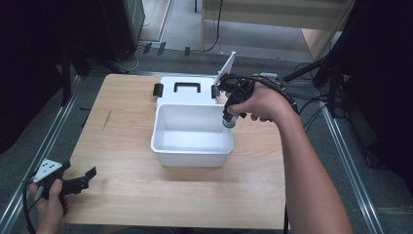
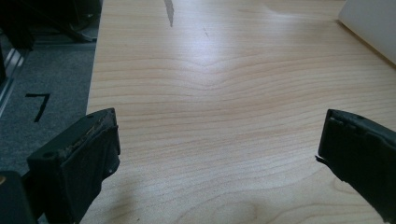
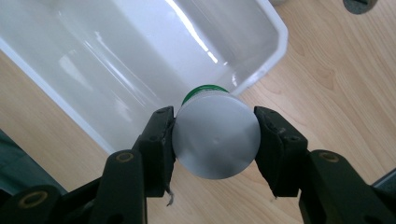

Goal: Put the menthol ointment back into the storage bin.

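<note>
A pale wooden table (image 1: 126,195) with visible grain is seen on a grey carpeted floor (image 1: 29,141), with metal rails running along the floor on both sides of it. A short dark streak (image 1: 107,118) is marked on the wood to the left of the white bin (image 1: 165,146), which serves as the landmark. The bin is placed near the middle of the table; its hinged lid (image 1: 187,92), fitted with a black handle and black latches, is laid open flat behind it. Beyond the far edge of the table, cables are strewn on the floor, and dark stands are seen to the right of the bin, off the table. A black mark shaped like a seven (image 2: 38,105) is taped on the carpet beside the table's left edge.

The right gripper (image 3: 215,140) is held over the bin's right rim, pointing down, and is clamped on a round container (image 3: 215,140) with a grey face and a green band. The container is thus found at the bin's right edge, partly above the white interior and partly above the wood.

The left gripper (image 1: 80,183) is kept well apart from the bin, at the near left corner of the table, with its jaws spread wide and only bare wood between them. A corner of the bin is glimpsed at the top right of the left gripper view.
</note>
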The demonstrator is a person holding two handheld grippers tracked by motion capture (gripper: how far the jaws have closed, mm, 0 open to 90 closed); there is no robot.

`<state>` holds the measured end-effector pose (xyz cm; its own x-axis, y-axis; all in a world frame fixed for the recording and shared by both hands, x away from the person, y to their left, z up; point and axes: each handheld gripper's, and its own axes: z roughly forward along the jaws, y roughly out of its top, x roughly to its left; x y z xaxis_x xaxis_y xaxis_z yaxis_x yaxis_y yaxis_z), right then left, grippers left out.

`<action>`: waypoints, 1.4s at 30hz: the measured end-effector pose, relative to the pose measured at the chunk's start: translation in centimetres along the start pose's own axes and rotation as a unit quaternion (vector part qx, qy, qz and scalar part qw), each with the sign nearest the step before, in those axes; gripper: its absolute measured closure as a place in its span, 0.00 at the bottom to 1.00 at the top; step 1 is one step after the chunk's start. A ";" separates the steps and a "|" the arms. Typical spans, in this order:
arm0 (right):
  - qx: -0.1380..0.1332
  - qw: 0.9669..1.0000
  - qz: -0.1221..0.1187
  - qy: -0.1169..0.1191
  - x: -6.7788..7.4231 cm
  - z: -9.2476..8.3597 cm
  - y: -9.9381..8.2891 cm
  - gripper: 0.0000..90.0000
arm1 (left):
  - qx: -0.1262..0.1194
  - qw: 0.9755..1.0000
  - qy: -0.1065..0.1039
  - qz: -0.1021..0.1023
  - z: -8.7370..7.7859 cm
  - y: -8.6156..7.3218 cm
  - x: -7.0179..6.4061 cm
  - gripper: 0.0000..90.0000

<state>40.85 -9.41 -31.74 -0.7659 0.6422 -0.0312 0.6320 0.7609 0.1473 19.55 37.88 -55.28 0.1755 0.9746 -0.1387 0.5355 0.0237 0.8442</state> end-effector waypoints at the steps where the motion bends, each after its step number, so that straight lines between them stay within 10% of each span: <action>1: 0.000 1.000 0.000 0.000 0.0 0.0 0.0 0.58 | 0.000 1.000 -0.001 -0.001 0.0 0.0 0.0 0.00; 7: 0.003 1.000 -0.025 0.005 0.7 0.6 0.7 0.57 | 0.000 1.000 -0.002 -0.002 0.0 0.0 0.0 0.00; 9: -0.004 0.997 -0.076 -0.003 1.1 1.1 0.7 0.57 | 0.000 1.000 -0.002 -0.003 0.0 0.0 0.0 0.00; 17: -0.010 0.990 -0.143 0.000 1.3 2.6 0.5 0.57 | 0.000 1.000 -0.002 -0.004 0.0 0.0 0.0 0.00; 42: 0.003 0.975 -0.223 -0.018 1.8 7.5 0.1 0.57 | -0.001 1.000 -0.003 -0.004 0.1 0.0 0.0 0.00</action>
<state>40.44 -7.52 -39.15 -0.9598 0.2510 -0.1256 0.2387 0.9653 0.1055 19.60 37.92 -55.32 0.1768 0.9730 -0.1483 0.5350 0.0314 0.8443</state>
